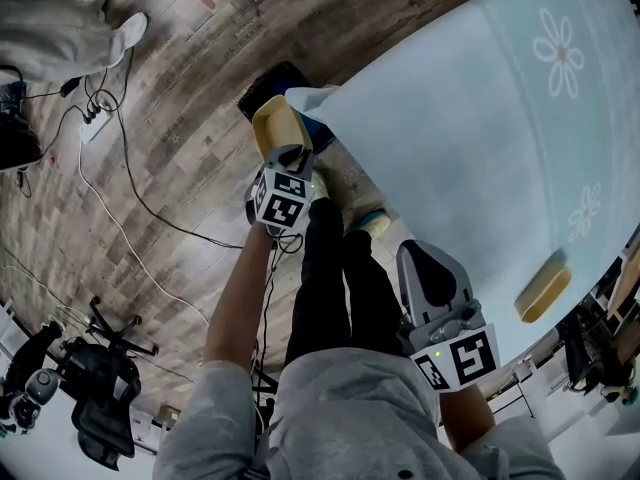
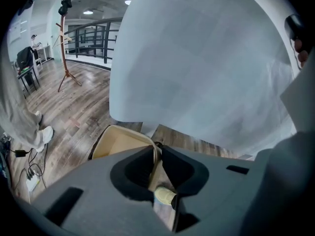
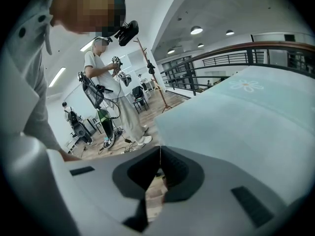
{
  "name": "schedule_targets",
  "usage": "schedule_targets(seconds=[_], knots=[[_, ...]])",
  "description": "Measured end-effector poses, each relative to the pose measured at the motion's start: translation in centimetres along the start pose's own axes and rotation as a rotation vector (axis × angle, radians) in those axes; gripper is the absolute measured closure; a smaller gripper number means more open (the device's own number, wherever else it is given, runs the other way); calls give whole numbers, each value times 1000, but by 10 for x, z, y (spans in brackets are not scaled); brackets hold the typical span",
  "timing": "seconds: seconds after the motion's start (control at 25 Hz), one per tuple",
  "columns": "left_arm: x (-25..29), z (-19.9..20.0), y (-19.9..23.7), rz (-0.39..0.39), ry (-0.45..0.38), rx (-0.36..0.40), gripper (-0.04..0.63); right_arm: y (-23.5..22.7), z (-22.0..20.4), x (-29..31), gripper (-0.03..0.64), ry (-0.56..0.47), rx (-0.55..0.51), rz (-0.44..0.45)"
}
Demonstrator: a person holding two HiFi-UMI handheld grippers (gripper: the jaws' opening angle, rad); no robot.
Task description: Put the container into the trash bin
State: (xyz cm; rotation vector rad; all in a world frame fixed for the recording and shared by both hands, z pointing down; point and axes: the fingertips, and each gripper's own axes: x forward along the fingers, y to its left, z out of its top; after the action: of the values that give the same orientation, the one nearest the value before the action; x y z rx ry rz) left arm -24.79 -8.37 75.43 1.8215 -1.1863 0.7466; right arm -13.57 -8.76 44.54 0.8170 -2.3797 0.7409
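Closest to the head camera is the person's grey top (image 1: 340, 418), with black trousers (image 1: 330, 288) running down from it to the wood-plank floor (image 1: 190, 128). On the person's left, the left gripper (image 1: 290, 156) reaches down toward the floor beside the draped edge of the table. Its fingers are nearly together and pinch the thin side wall of a pale yellow, tray-like container (image 1: 277, 126). In the left gripper view the same rim passes up between the tips of the left gripper (image 2: 157, 146), and the container (image 2: 120, 141) shows its open, empty inside just beyond them. The container sits directly over the near side of a dark trash bin (image 1: 265, 86) that stands on the floor, partly tucked under the corner of the light blue tablecloth (image 1: 480, 148). Whether the container touches the bin's rim cannot be told. The right gripper (image 1: 418, 253) hangs just beside the table's near edge, well apart from the bin. In its own view the tips of the right gripper (image 3: 158, 150) meet with nothing between them, and only floor shows through the gap behind. A yellow oblong block (image 1: 543, 293) lies on the tabletop close to its near edge, beside a faint flower print. White cables (image 1: 110, 198) trail across the floor to the left. A second person (image 3: 106, 82) stands farther back in the room, holding equipment.
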Motion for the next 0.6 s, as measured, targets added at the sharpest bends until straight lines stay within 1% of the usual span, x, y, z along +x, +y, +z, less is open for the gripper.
schedule_targets(seconds=[0.12, 0.2, 0.44, 0.6], knots=[[1, -2, 1, 14, 4, 2, 543, -1, -1, -2, 591, -6, 6, 2], [1, -4, 0, 8, 11, 3, 520, -1, -2, -3, 591, -8, 8, 0], [-5, -4, -8, 9, 13, 20, 518, -3, -1, -11, 591, -29, -4, -17], [-18, 1, -11, 23, -3, 1, 518, -3, 3, -19, 591, -61, -11, -26]])
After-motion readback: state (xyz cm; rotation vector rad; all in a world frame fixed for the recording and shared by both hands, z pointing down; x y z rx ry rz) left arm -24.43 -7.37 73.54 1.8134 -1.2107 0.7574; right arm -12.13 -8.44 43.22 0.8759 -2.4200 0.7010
